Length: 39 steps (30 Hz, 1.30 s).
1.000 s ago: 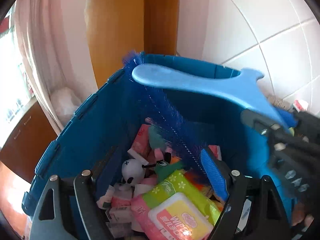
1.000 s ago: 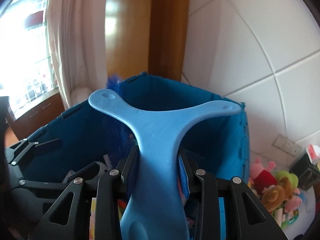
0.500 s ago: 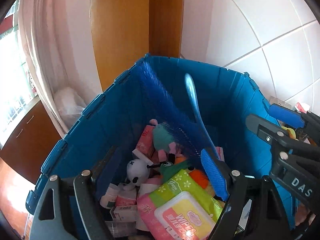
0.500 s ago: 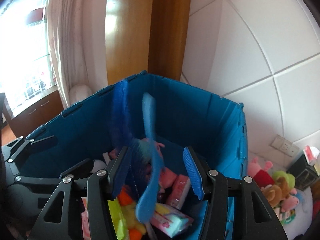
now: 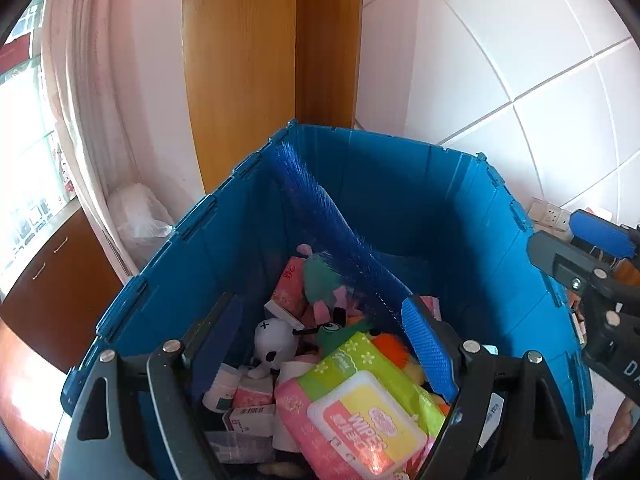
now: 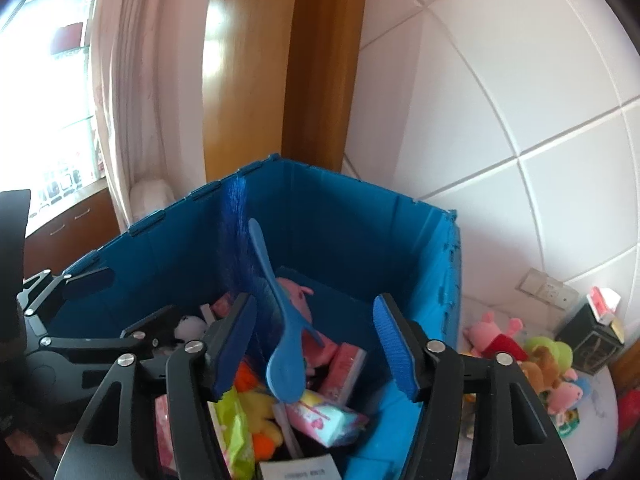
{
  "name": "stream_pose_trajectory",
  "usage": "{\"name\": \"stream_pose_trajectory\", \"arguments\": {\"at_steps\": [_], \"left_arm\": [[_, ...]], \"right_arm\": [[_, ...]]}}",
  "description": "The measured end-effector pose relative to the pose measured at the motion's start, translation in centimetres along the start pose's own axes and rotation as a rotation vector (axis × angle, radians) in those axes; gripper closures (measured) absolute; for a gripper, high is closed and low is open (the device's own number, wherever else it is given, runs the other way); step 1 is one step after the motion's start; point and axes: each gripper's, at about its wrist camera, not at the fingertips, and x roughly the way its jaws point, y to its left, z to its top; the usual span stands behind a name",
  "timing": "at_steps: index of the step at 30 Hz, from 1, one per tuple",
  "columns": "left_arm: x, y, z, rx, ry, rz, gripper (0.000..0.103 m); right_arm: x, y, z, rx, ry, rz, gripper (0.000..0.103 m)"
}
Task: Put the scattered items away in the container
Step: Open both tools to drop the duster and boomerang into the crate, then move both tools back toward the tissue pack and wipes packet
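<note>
Above the blue container [image 6: 360, 240] we note the right gripper [image 6: 316, 344] with jaws opening, nothing between the pads; left gripper [image 5: 320, 352] open and empty. Blue brush [image 6: 280, 320] lies inside, leaning against the wall, atop wipes pack [image 5: 360, 412] and toys

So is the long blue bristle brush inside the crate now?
In. The long blue bristle brush leans inside the blue plastic crate, free of the opening right claw.

Wipes pack [image 5: 360, 412] partly behind left gripper fingers [image 5: 430, 350]
</note>
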Motion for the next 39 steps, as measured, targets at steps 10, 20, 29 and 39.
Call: {"name": "stream_pose_trajectory", "arguments": {"at_steps": [10, 20, 29, 39], "left_arm": [[-5.1, -0.7, -3.8, -0.004, -0.131, -0.057, 0.004], [-8.8, -1.7, -7.2, 0.011, -0.19, -0.094, 0.004], [-11.4, -4.2, -8.1, 0.02, -0.223, -0.117, 0.004], [-16.1, -16.5, -10.6, 0.073, -0.284, -0.177, 0.004]], "right_arm": [[-5.0, -0.5, -4.4, 0.024, -0.043, -0.043, 0.021], [-9.9, -1.4, -8.6, 0.096, -0.064, -0.086, 0.015], [-12.7, -3.9, -11.1, 0.142, -0.07, -0.1, 0.015], [-19.0, -14.6, -17.1, 0.222, -0.112, -0.138, 0.002]]}}
